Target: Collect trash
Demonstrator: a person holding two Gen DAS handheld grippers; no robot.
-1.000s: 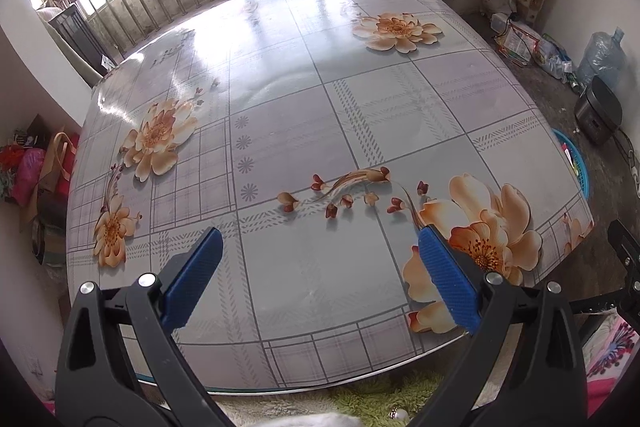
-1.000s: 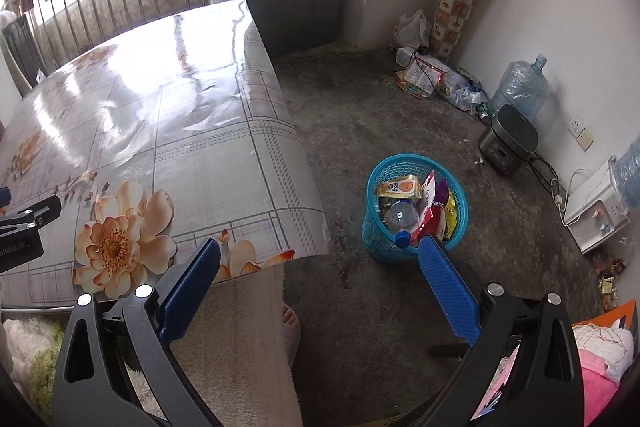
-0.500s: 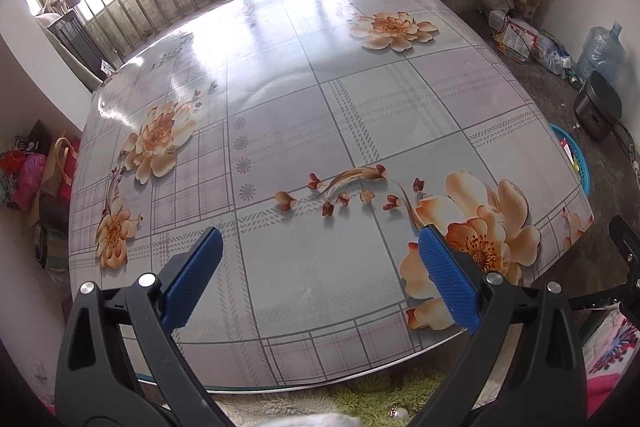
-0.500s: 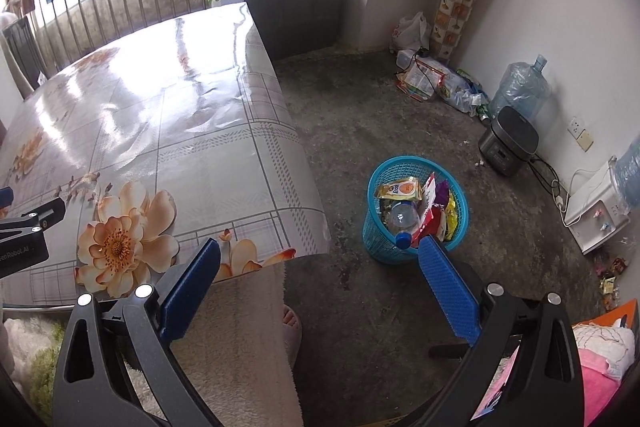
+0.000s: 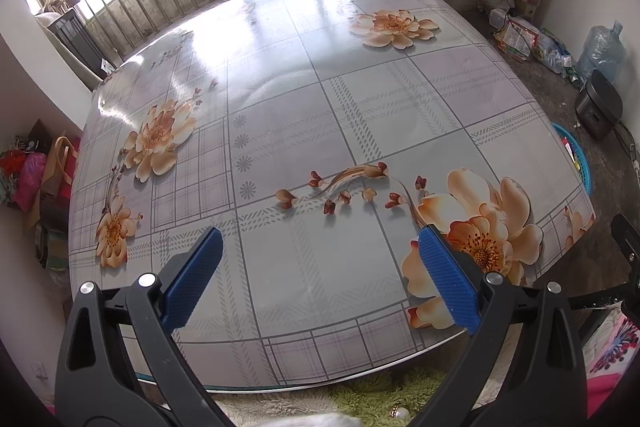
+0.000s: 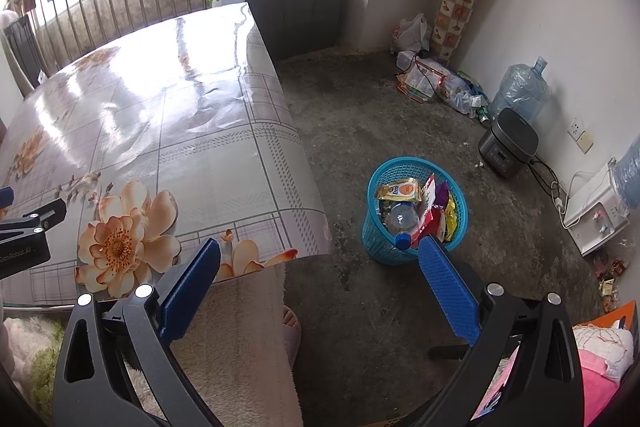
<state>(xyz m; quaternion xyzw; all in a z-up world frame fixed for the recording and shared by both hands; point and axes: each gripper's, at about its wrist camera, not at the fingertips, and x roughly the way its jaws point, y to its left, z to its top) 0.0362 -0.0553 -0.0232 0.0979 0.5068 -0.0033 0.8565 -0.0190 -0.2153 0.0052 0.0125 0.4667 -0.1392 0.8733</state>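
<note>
right gripper [image 6: 320,291] jaws apart, empty | blue trash basket [image 6: 378,247] on floor at 12–1 o'clock just beyond jaws, full of wrappers | left gripper [image 5: 320,287] jaws apart over desk [image 5: 304,115], seemingly no trash there

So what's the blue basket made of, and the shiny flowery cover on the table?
The blue basket looks like moulded plastic: its wall is an open lattice in one bright colour. The table cover is probably glossy vinyl or oilcloth, since it mirrors the window light and hangs in a smooth, stiff curve over the table edge in the right wrist view.
</note>
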